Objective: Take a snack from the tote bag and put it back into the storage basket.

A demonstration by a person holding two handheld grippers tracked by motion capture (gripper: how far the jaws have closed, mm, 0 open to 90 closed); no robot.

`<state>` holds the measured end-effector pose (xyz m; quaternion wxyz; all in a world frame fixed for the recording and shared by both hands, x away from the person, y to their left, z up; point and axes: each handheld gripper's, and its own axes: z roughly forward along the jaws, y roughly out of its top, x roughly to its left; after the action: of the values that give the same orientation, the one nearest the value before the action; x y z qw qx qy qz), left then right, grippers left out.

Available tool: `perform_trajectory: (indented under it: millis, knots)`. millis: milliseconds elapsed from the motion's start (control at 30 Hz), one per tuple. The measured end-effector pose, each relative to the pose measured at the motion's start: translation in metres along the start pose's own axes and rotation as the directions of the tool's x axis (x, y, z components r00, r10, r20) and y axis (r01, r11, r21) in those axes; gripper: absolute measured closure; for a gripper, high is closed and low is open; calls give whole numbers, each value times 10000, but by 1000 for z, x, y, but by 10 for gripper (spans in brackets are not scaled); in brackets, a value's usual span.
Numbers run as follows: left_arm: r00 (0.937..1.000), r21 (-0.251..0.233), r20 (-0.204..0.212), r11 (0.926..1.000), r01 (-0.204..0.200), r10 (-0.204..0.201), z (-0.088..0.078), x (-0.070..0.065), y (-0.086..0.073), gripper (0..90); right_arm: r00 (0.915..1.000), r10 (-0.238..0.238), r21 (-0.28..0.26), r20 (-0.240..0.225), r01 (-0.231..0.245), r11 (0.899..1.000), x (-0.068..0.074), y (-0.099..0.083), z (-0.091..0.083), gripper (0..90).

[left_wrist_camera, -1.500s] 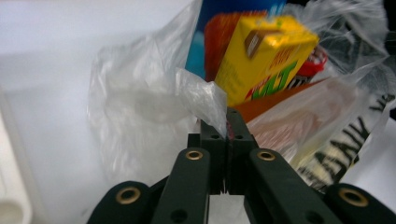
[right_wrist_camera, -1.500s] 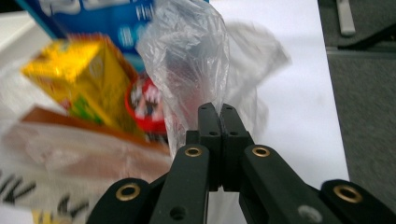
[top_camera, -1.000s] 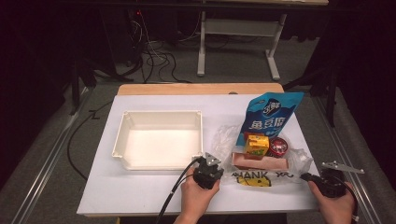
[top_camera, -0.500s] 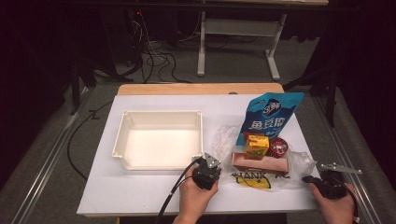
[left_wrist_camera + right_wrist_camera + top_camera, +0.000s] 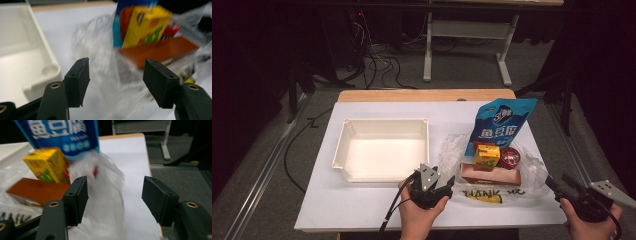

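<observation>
A clear plastic bag [image 5: 452, 150] lies on the white table with goods on it: a blue snack pouch [image 5: 503, 124], a yellow carton [image 5: 487, 155], a red round tin [image 5: 511, 158] and a flat brown box [image 5: 491, 175]. My left gripper [image 5: 450, 182] sits at the bag's near left corner, open, with crinkled plastic [image 5: 110, 62] between its jaws but not pinched. My right gripper [image 5: 551, 182] is at the bag's near right edge, open, with the plastic [image 5: 105, 185] ahead of its jaws. The yellow carton [image 5: 47, 165] and brown box [image 5: 35, 191] lie to its left.
An empty white tray [image 5: 343, 150] stands left of the bag, its corner [image 5: 50, 72] close to my left jaw. The table's right edge [image 5: 150, 195] runs just past my right gripper, with grey floor beyond. A wooden strip [image 5: 427, 95] borders the far side.
My right gripper has drawn back a little toward the table's near right corner. The left gripper and the goods have stayed put.
</observation>
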<state>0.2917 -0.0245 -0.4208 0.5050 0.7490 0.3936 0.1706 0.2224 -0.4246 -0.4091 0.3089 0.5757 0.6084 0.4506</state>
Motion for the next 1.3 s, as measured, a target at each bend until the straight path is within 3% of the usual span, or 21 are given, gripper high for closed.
perform_trajectory:
  millis: [67, 133, 267, 333, 400, 533, 600, 733, 767, 833, 900, 933, 1000, 1033, 1133, 1200, 1300]
  knots:
    - [9991, 672, 310, 9973, -298, 277, 17, -7, 3, 444, 9996, -177, 109, -226, 180, 9998, 6, 3, 10, 465]
    - [9990, 1020, 390, 9944, -257, 218, 30, -10, 0, 467, 9977, -179, 363, -661, 203, 9991, 10, 4, 22, 502]
    - [9967, 2027, 786, 9792, 56, -219, 56, -7, -10, 468, 9985, -381, 1190, -383, 424, 9920, 15, 0, 48, 484]
    - [9972, 2412, 697, 9695, -425, 264, 61, -9, -16, 531, 9998, -162, 1467, 73, 149, 9891, 13, -5, 59, 465]
    - [9945, 2567, 953, 9642, -659, 426, 60, -9, -21, 665, 9996, -85, 1779, 252, 39, 9840, 11, -10, 68, 514]
    - [9896, 2672, 1395, 9636, -31, -355, 58, 2, -24, 880, 9999, 53, 2270, 140, -84, 9739, 6, -18, 75, 735]
    - [9895, 2854, 1343, 9583, 125, -529, 59, 5, -27, 900, 9995, -100, 2628, 283, 22, 9648, 4, -20, 78, 842]
    - [9941, 3130, 907, 9493, 289, -602, 59, 9, -34, 900, 9970, -604, 3255, 493, 412, 9447, -2, -25, 85, 891]
    - [9937, 3094, 903, 9503, 348, -658, 59, 10, -36, 900, 9964, -609, 3367, 588, 376, 9409, -2, -26, 86, 893]
    - [9925, 3086, 923, 9500, 481, -802, 57, 12, -37, 900, 9942, -697, 3541, 818, 364, 9345, -5, -27, 88, 895]
    - [9943, 3155, 884, 9485, 295, -603, 58, 10, -36, 900, 9956, -408, 3487, 840, 90, 9372, -11, -28, 89, 897]
    - [9939, 3141, 996, 9493, 140, -476, 57, 9, -36, 892, 9949, -343, 3507, 944, -10, 9365, -13, -27, 88, 896]
    - [9952, 2993, 956, 9541, -98, -197, 54, 6, -35, 765, 9934, -354, 3437, 1087, -42, 9391, -16, -27, 86, 886]
    - [9963, 2804, 859, 9596, -237, -5, 50, 5, -34, 702, 9947, -105, 3359, 1021, -246, 9416, -17, -27, 83, 851]
    - [9964, 2222, 849, 9749, -173, -17, 34, 5, -27, 610, 9945, 268, 2633, 1009, -527, 9633, -22, -23, 67, 683]
    - [9966, 1769, 818, 9840, -207, 63, 24, 5, -20, 554, 9958, 544, 2177, 732, -692, 9736, -24, -18, 54, 612]
    - [9960, 1052, 892, 9944, -96, 2, 14, 5, -8, 539, 9915, 398, 1036, 1242, -529, 9932, -21, -7, 30, 562]
